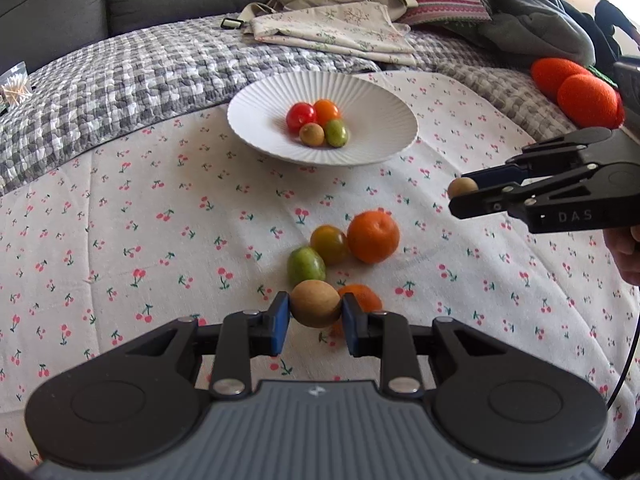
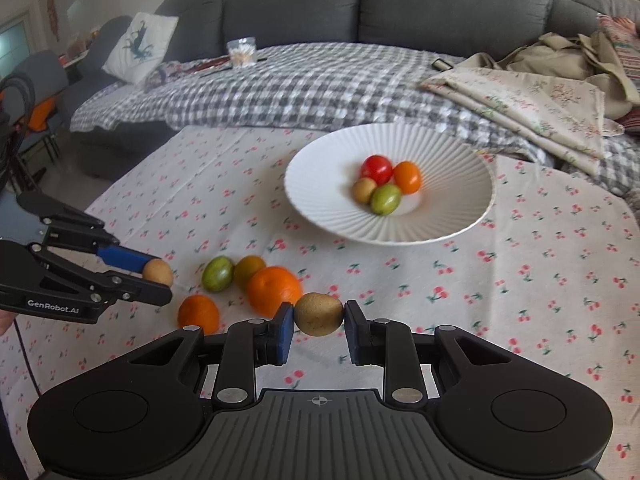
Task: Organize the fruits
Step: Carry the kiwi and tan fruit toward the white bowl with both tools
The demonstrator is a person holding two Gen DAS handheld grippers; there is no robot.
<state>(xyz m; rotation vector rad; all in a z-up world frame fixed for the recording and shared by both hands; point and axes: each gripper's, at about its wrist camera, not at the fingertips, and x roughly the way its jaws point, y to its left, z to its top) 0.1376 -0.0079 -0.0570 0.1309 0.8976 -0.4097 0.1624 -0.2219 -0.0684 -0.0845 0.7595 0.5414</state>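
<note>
My left gripper [image 1: 315, 316] is shut on a small tan-brown fruit [image 1: 315, 303], held just above the cherry-print cloth; from the right wrist view this gripper [image 2: 158, 278] shows at the left with its fruit [image 2: 158, 272]. My right gripper [image 2: 318, 322] is shut on a similar brown fruit [image 2: 319, 314], lifted off the cloth; the left wrist view shows it [image 1: 464, 194] at the right edge. On the cloth lie a large orange [image 1: 373, 236], a smaller orange [image 2: 198, 313], a green fruit [image 1: 306, 265] and an olive-orange one [image 1: 329, 244]. A white ribbed plate [image 1: 256, 128] holds several small fruits.
A grey checked blanket [image 1: 120, 80] and folded floral cloths [image 1: 340, 28] lie beyond the plate, against a dark grey sofa [image 2: 400, 8]. Two orange foam balls [image 1: 576, 88] sit at the far right. A cable [image 2: 24, 344] hangs from the left gripper.
</note>
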